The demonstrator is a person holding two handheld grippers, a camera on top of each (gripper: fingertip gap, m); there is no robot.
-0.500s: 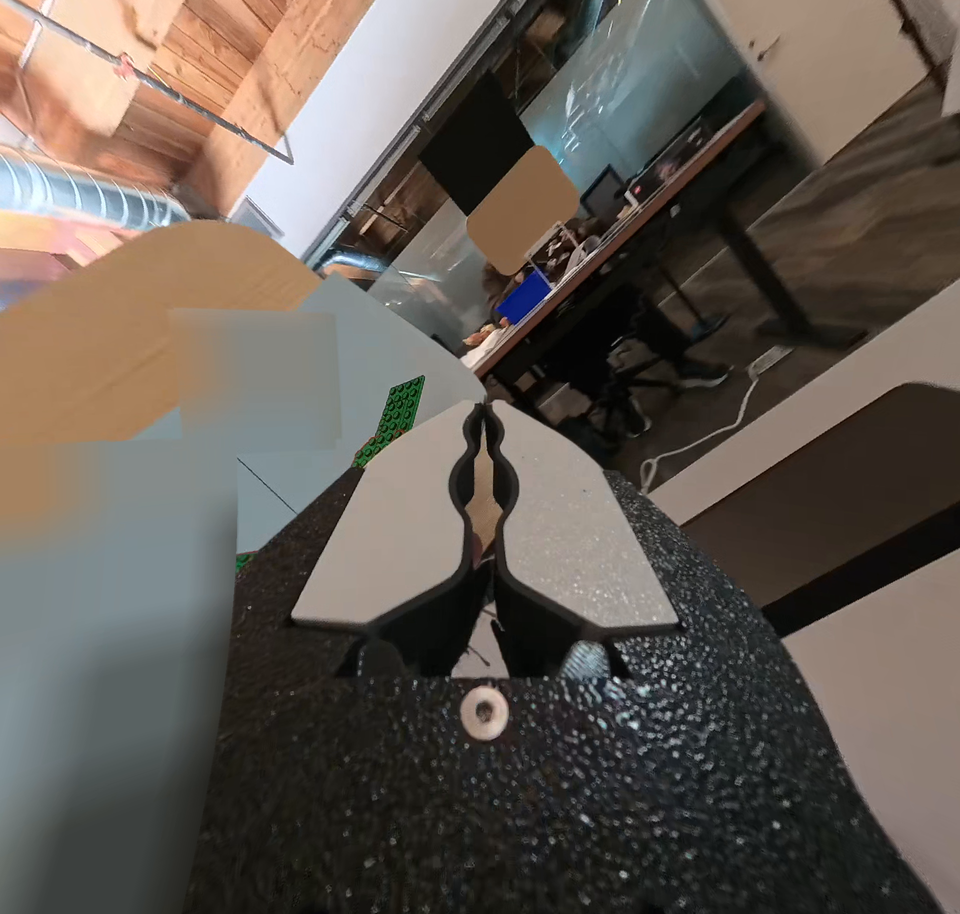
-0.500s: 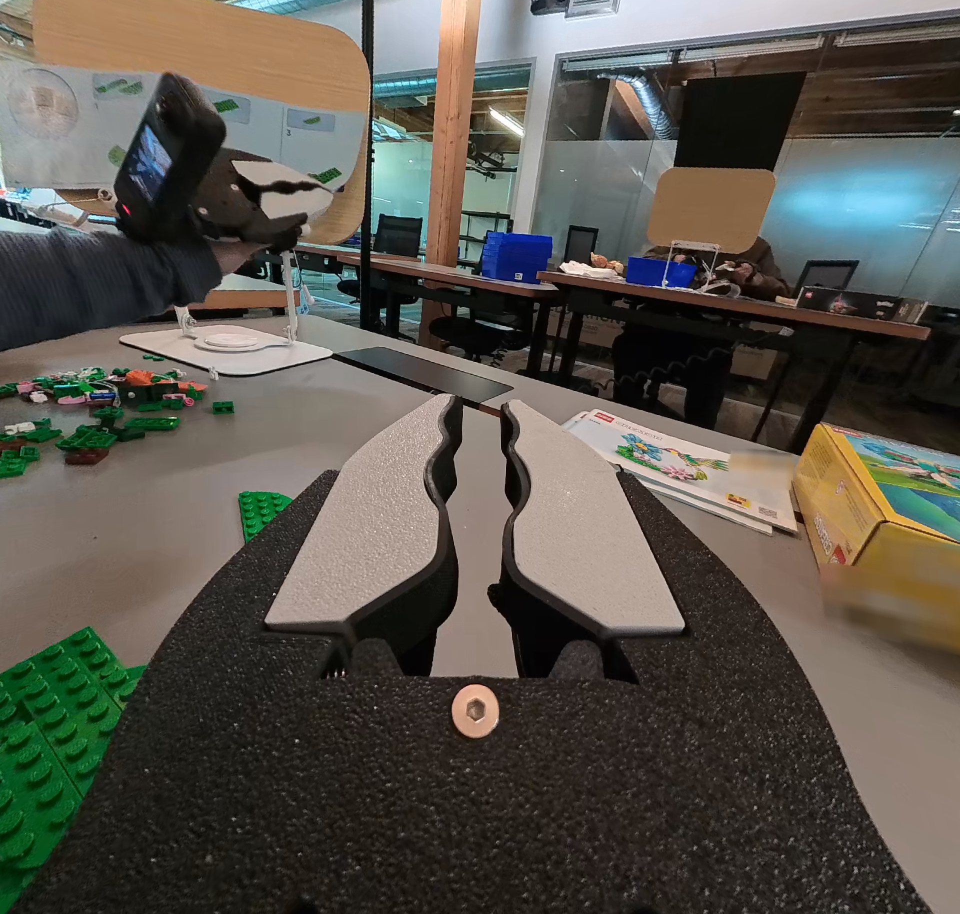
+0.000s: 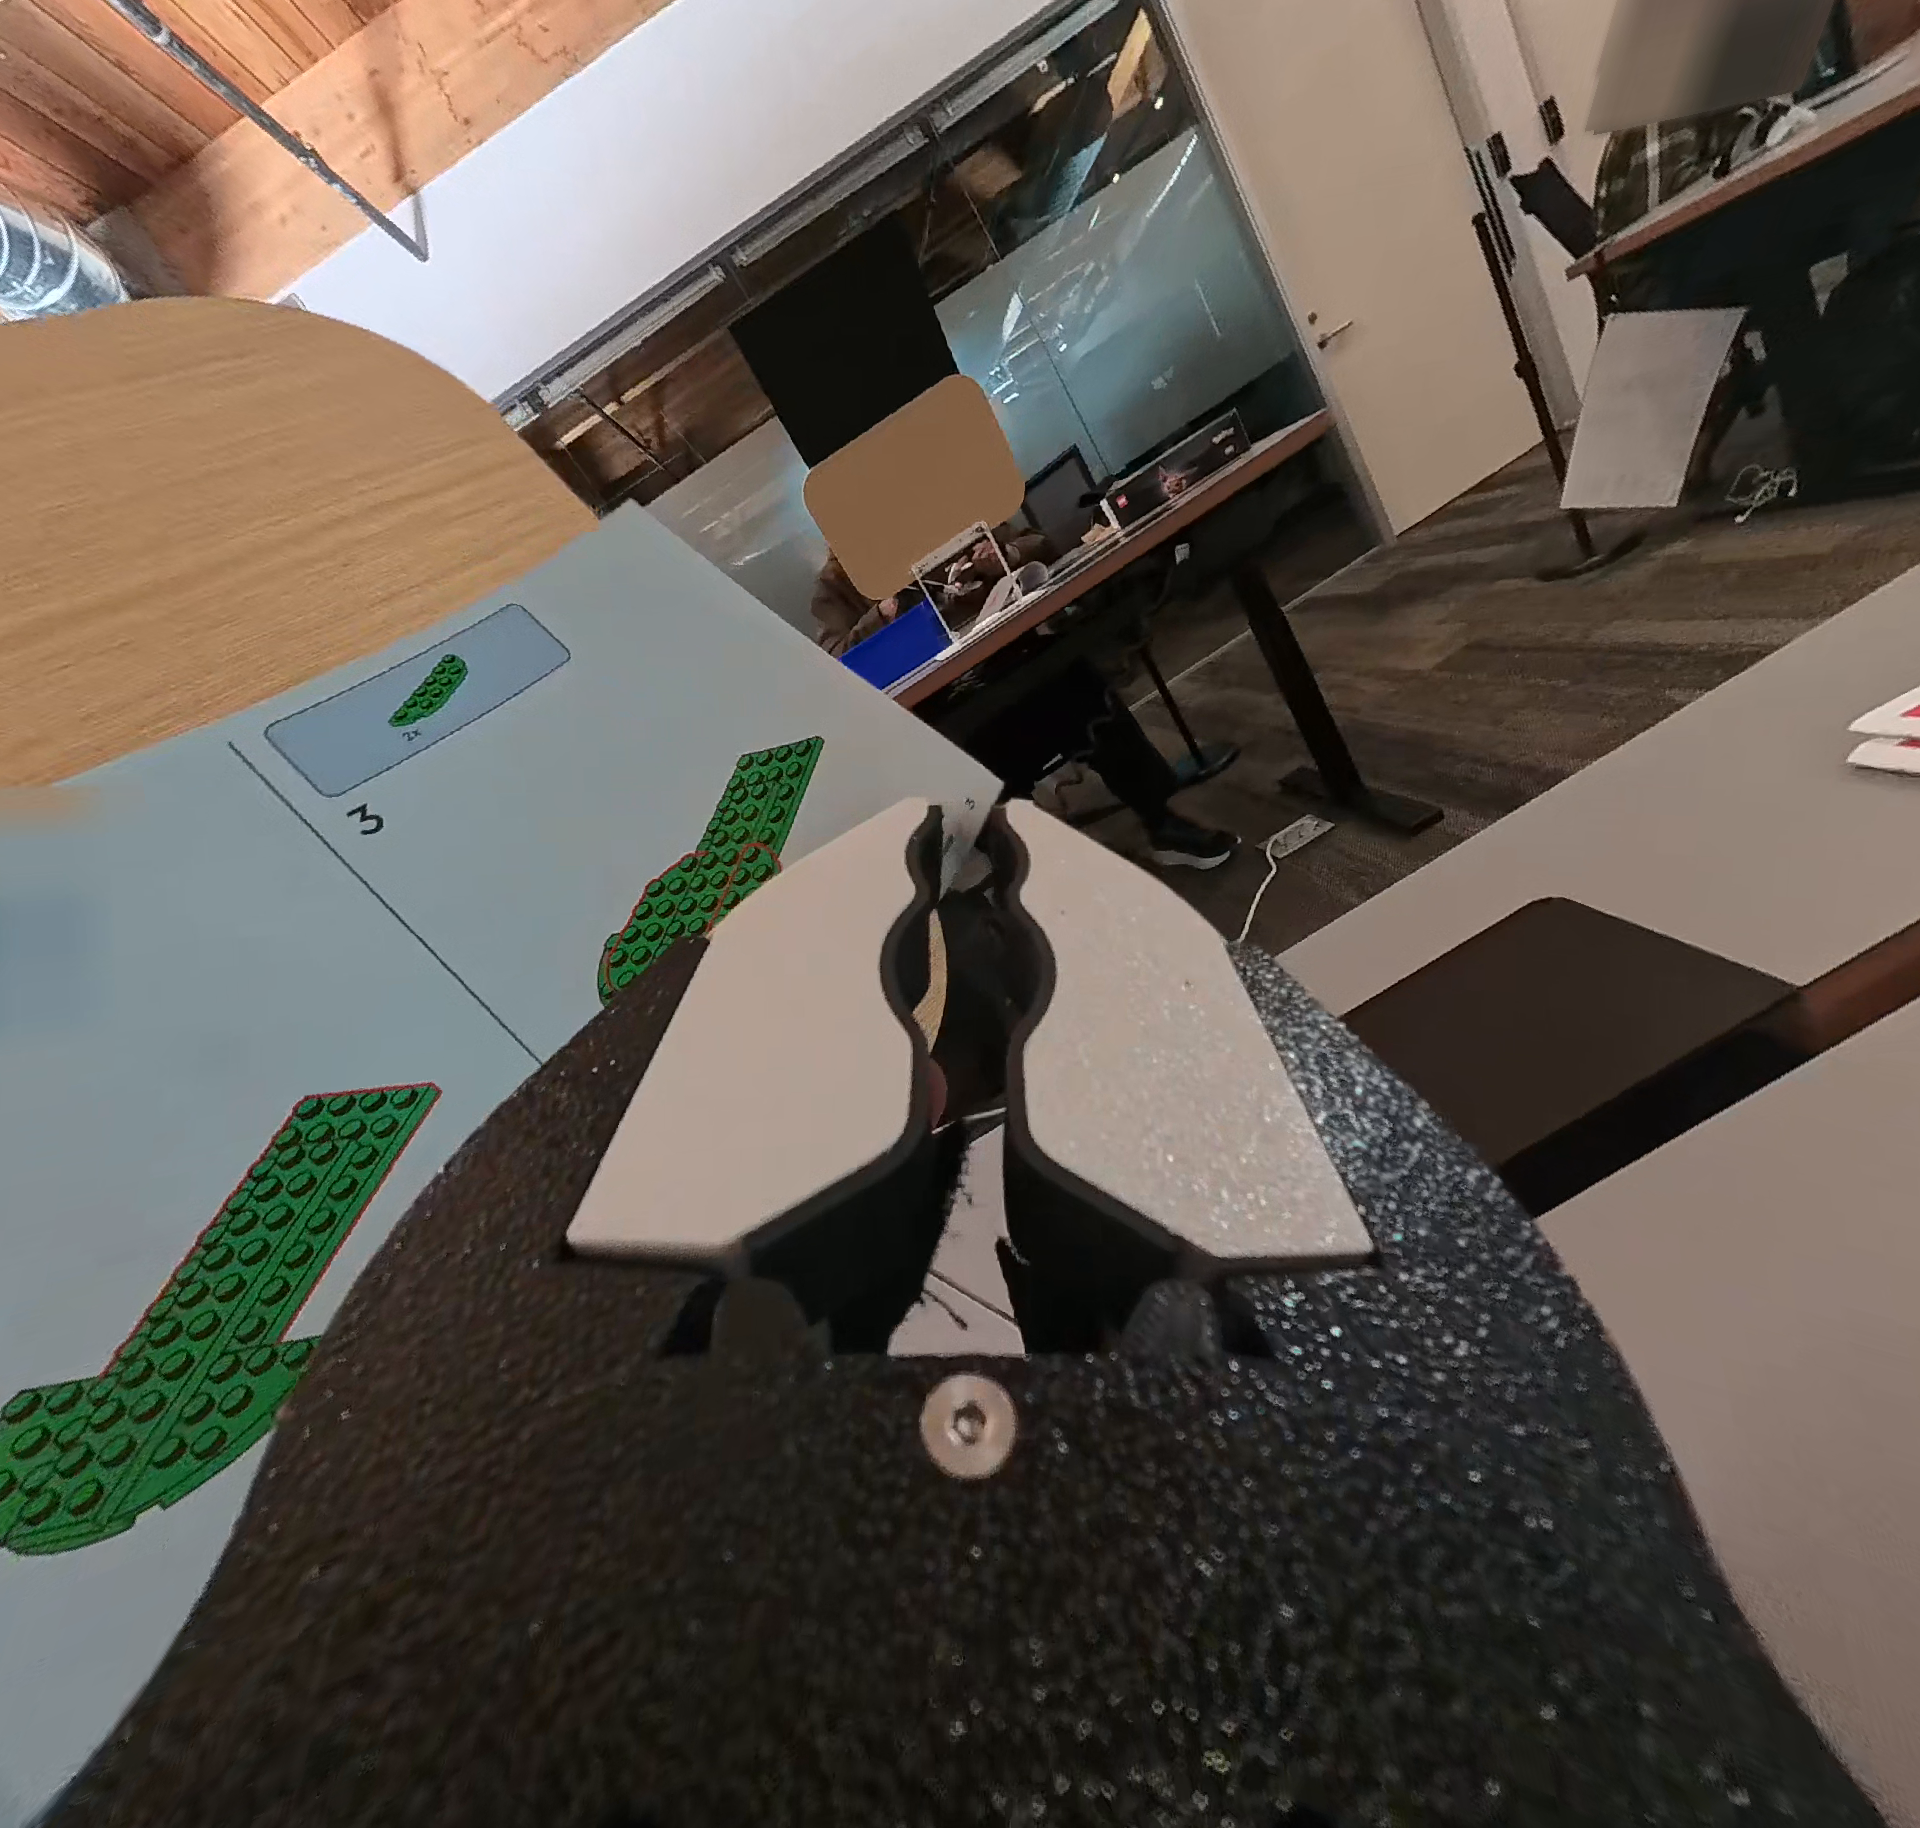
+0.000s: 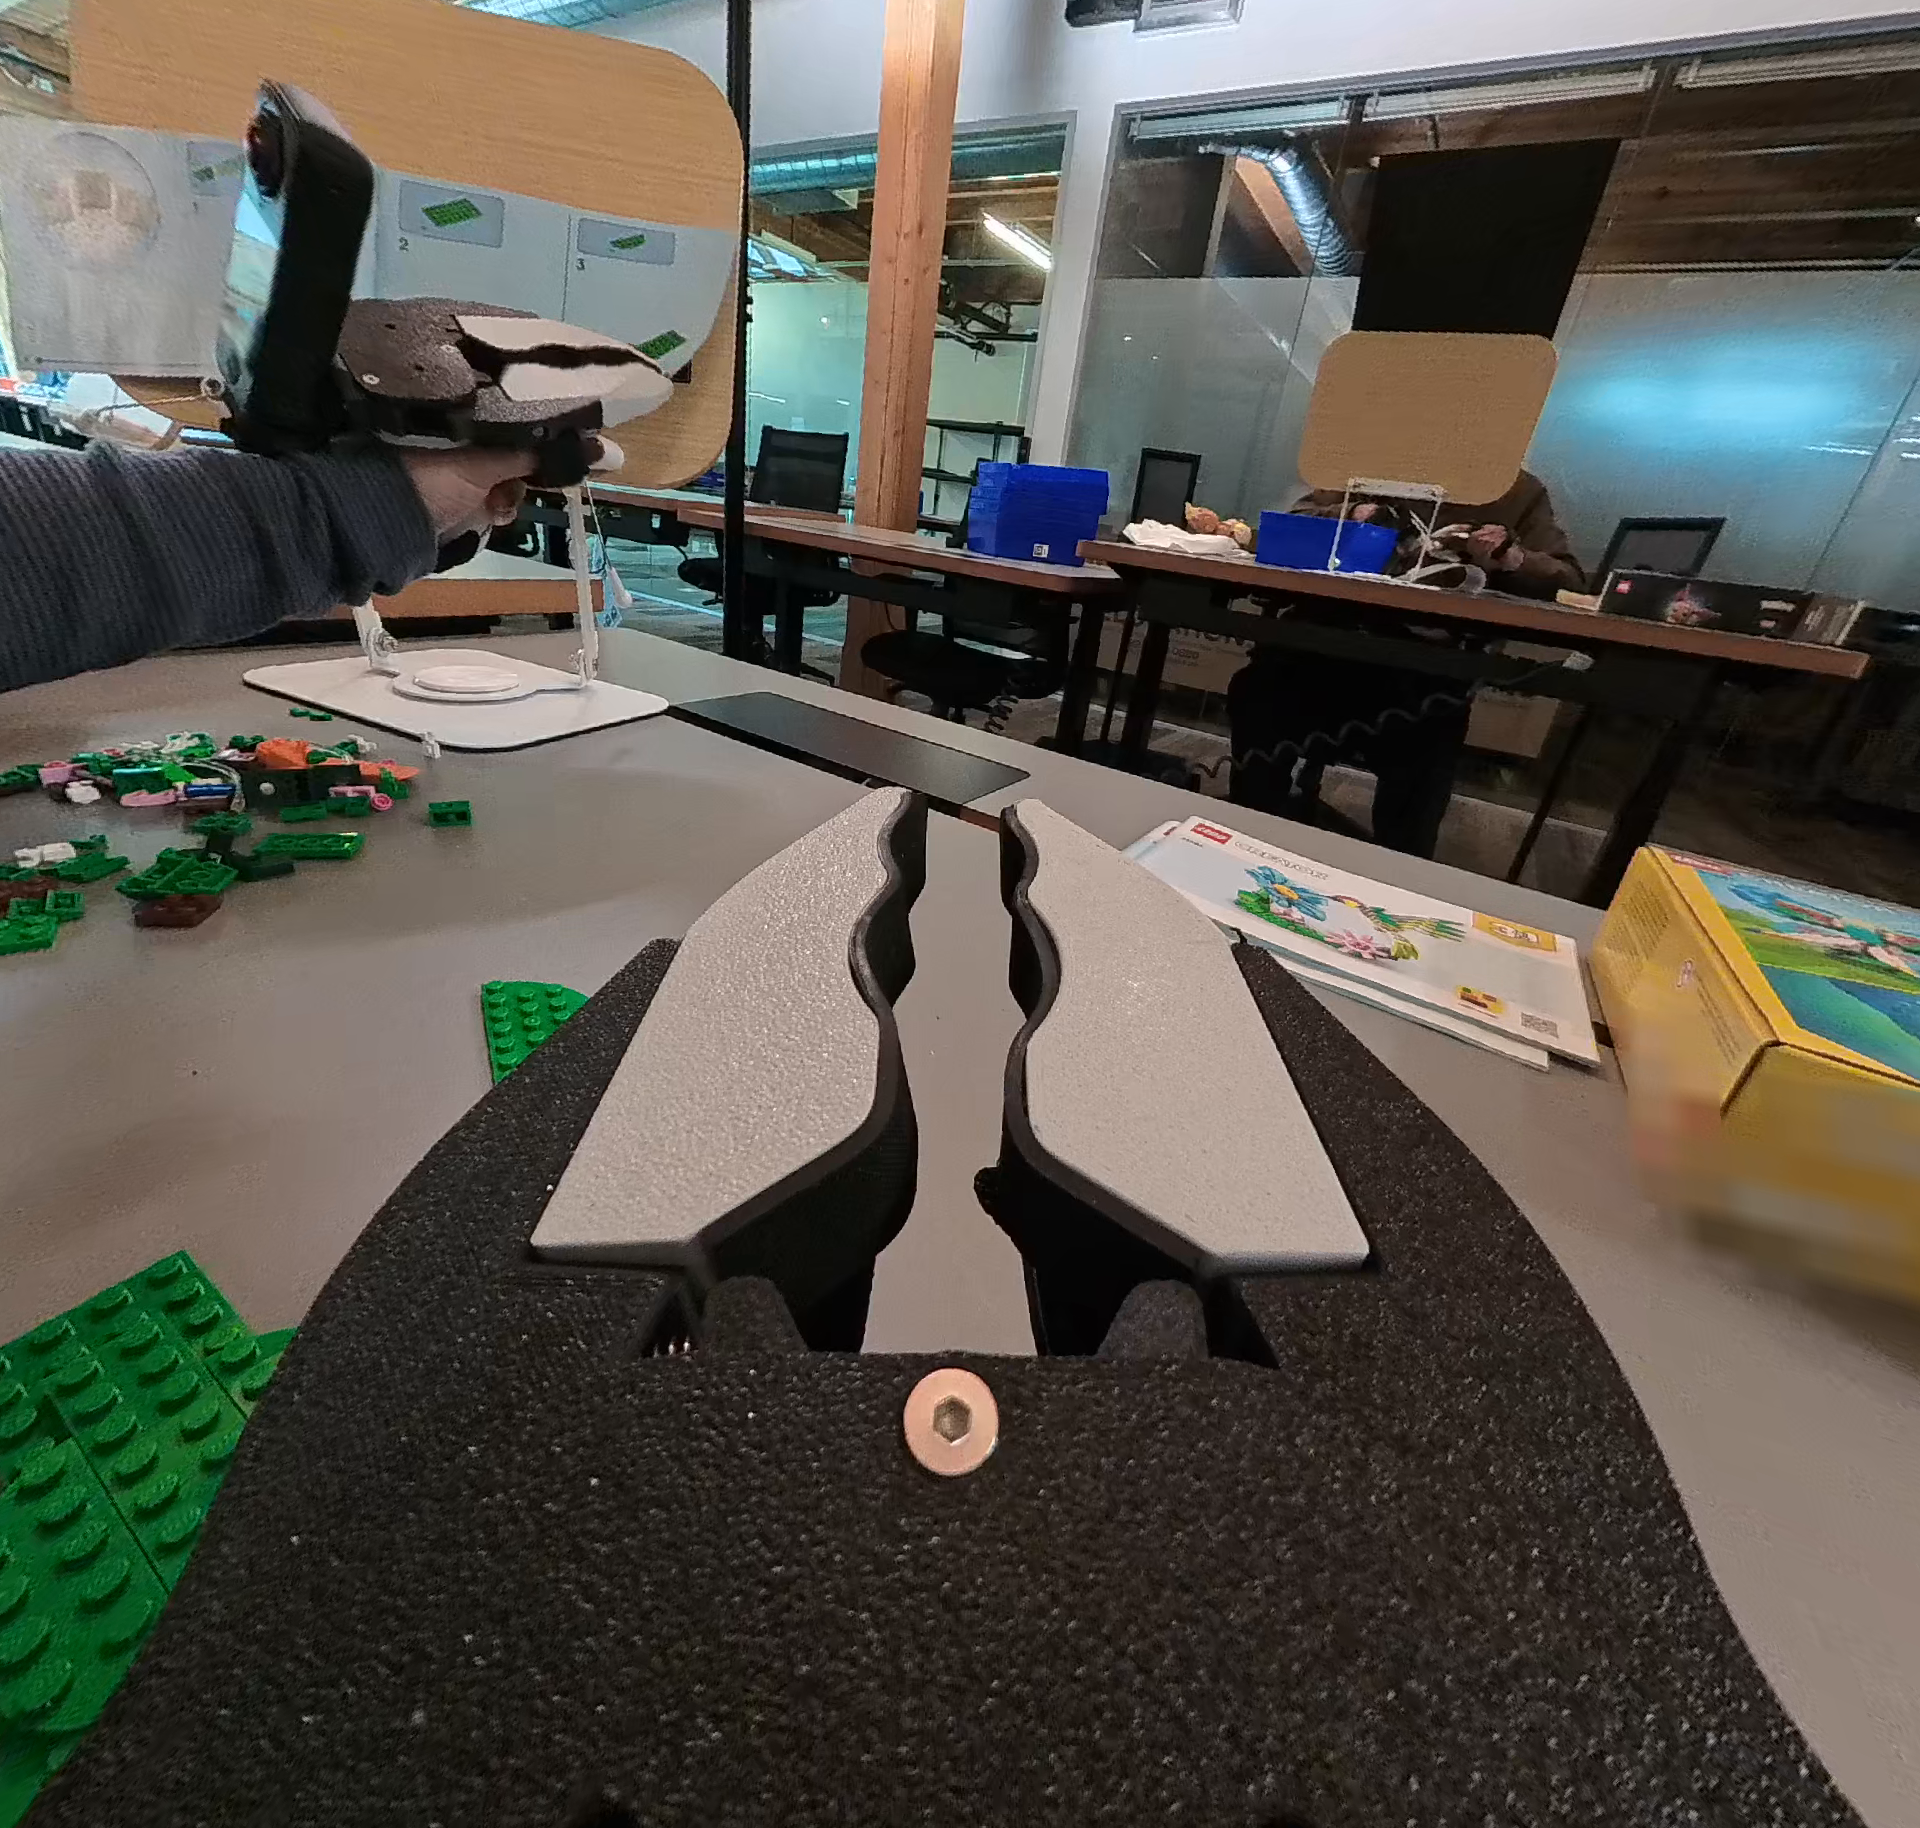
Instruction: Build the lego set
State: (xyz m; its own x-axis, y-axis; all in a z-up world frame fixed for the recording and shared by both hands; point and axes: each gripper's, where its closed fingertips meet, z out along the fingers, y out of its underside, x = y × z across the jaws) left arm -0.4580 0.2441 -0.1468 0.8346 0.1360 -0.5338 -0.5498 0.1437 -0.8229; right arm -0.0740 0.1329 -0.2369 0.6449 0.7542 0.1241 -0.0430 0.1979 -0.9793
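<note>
My left gripper (image 3: 966,828) is shut on the lower corner of an instruction page (image 3: 416,895) that hangs on a stand and shows green plate steps. In the right wrist view the left gripper (image 4: 649,381) is raised at the page (image 4: 499,251), well above the table. My right gripper (image 4: 961,822) is slightly open and empty, low over the grey table (image 4: 364,1051). A built green plate assembly (image 4: 94,1446) lies at its lower left. A single green plate (image 4: 525,1025) lies just left of its fingers. A pile of loose bricks (image 4: 197,812) lies farther left.
The white stand base (image 4: 457,687) sits behind the brick pile. A booklet (image 4: 1382,937) and a yellow set box (image 4: 1787,1030) lie to the right. A dark inset panel (image 4: 852,750) is in the table ahead. A person sits at a far desk. The gap from one gripper's tips to the other's is roughly 40 cm. From my right tips it is roughly 15 cm to the built green plate assembly (image 4: 94,1446); from my left, 45 cm.
My left gripper has turned and shifted while still pinching the page corner, so the page now fills more of its view. My right gripper has barely moved.
</note>
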